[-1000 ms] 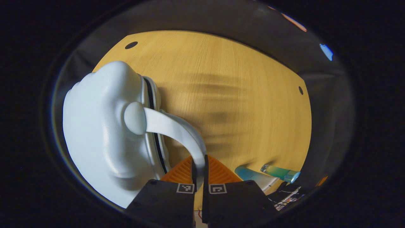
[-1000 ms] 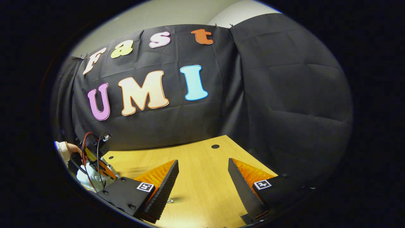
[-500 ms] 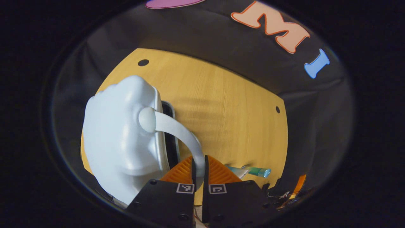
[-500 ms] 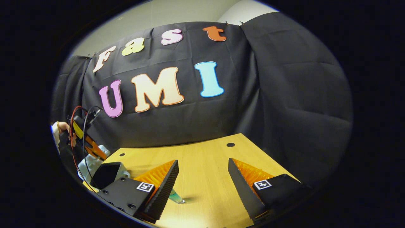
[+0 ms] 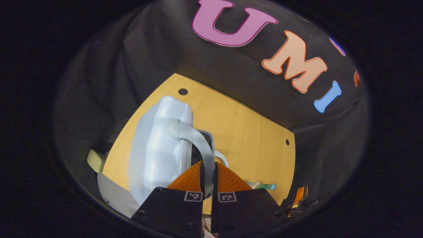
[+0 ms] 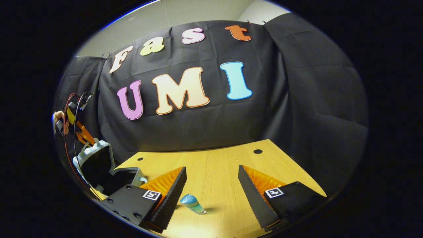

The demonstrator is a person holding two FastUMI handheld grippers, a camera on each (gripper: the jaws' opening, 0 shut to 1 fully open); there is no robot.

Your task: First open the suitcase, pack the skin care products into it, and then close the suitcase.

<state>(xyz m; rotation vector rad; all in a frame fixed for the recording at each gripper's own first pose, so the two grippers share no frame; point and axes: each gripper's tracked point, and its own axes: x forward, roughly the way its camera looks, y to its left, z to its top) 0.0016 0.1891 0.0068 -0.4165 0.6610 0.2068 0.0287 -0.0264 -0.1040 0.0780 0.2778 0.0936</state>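
In the left gripper view, the left gripper [image 5: 207, 180] sits at the bottom centre of the frame with its two orange fingers [image 5: 190, 178] clenched on the curved white handle [image 5: 200, 145] of the suitcase [image 5: 158, 152]. The handle arches up from between the fingers to a round knob on the pale lid, which stands raised on the left half of the wooden tabletop [image 5: 244, 132], with a dark gap visible along its right edge. Just right of the fingers, low in the frame, a slim teal tube [image 5: 264, 186] lies on the tabletop, partly hidden behind the gripper body. In the right gripper view, the right gripper [image 6: 211, 188] occupies the bottom of the frame with its fingers [image 6: 172, 188] spread wide apart and nothing between them. A small blue-green bottle [image 6: 192, 204] lies on its side on the tabletop [image 6: 218, 168] just beside the left finger, in the gap between the two fingers but touching neither. At the far left of this frame the suitcase [image 6: 96, 162] stands open, its dark interior showing inside a pale rim, and the other gripper [image 6: 77, 129] with red and black wires hangs above it, held by a hand [image 6: 58, 116] at the left edge.
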